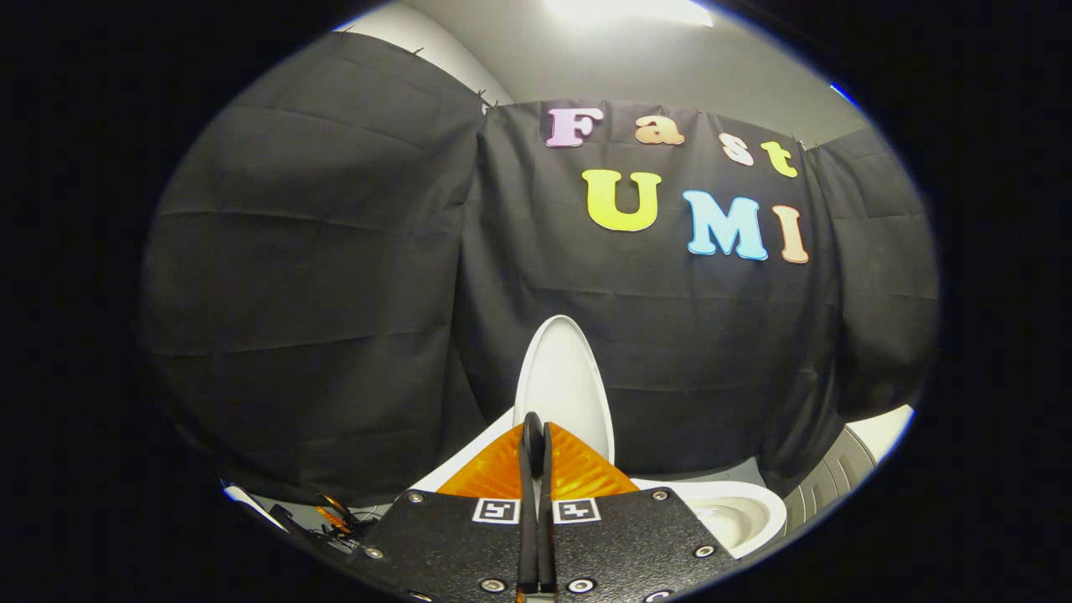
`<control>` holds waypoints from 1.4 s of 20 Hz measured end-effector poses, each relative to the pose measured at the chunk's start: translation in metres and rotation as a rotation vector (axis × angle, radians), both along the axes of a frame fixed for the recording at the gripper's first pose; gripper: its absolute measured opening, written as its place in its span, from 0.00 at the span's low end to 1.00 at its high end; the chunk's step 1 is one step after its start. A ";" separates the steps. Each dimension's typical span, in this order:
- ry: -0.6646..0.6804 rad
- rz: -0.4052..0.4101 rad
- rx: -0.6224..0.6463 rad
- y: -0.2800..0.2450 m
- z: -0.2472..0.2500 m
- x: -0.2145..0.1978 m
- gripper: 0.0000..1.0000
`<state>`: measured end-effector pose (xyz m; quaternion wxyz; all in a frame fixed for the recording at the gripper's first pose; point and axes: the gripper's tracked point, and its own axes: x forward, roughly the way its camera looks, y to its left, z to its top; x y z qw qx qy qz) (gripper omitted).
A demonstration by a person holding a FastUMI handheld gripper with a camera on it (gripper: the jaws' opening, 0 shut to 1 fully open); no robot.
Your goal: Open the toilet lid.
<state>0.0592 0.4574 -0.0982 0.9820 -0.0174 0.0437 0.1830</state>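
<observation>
Two black fingers (536, 452) sit closest, pressed flat against each other with nothing between them. They are clenched and hold nothing. Orange wedges back them on each side, and black plates with little square tags sit just below.

Start on the left. Down low by the left plate lies a small tangle of wires (339, 517) with a bit of orange in it. It is too small to tell more. Behind it hangs the black cloth wall (318, 276), which closes in the booth.

Next comes the middle. The white lid (559, 385) stands tall just beyond the fingertips. It is up on end, and it looks to rest back against the cloth. The fingertips are right in front of its lower part. I cannot tell if they touch it.

Now look right. The white bowl (737, 515) lies open beside the right plate, and you can see down inside it. Past it, at the far right, is a pale ribbed thing (825, 486) that is hard to make out.

I think the job is as good as done, since the lid is up and the bowl is open. The fingers may be squeezed together so they could push the lid like one stick.
</observation>
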 end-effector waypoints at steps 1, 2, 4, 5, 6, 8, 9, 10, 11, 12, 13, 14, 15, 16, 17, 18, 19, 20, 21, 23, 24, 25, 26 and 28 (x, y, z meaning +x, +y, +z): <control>0.002 0.004 -0.001 0.002 0.000 0.000 0.00; 0.005 0.008 0.001 0.003 -0.001 0.000 0.00; 0.016 0.018 0.013 0.005 -0.001 -0.001 0.00; 0.018 0.023 0.014 0.006 -0.003 0.000 0.01; 0.019 0.025 0.008 0.006 -0.001 0.000 0.01; 0.012 0.019 0.004 -0.001 0.001 0.001 0.01; 0.008 0.029 0.007 0.000 0.002 0.002 0.01; -0.001 0.049 0.014 0.000 0.003 0.001 0.05; -0.010 0.075 0.029 -0.001 0.005 0.001 0.09; -0.013 0.108 0.054 -0.002 0.009 0.000 0.16; -0.030 0.134 0.085 -0.004 0.016 -0.001 0.19; -0.058 0.148 0.103 -0.009 0.027 -0.004 0.31; -0.084 0.160 0.106 -0.015 0.039 -0.006 0.43; -0.105 0.164 0.101 -0.023 0.049 -0.005 0.54; -0.120 0.169 0.103 -0.032 0.059 -0.001 0.66; -0.131 0.170 0.118 -0.042 0.069 0.001 0.77; -0.135 0.170 0.139 -0.054 0.078 0.005 0.88; -0.136 0.170 0.164 -0.066 0.088 0.007 0.94; -0.133 0.173 0.183 -0.076 0.095 0.008 0.94; -0.138 0.170 0.186 -0.105 0.109 0.009 0.94; -0.151 0.170 0.170 -0.122 0.115 0.009 0.94; -0.163 0.152 0.154 -0.141 0.119 0.011 0.94; -0.176 0.137 0.143 -0.161 0.123 0.011 0.94; -0.177 0.102 0.122 -0.197 0.122 0.012 0.94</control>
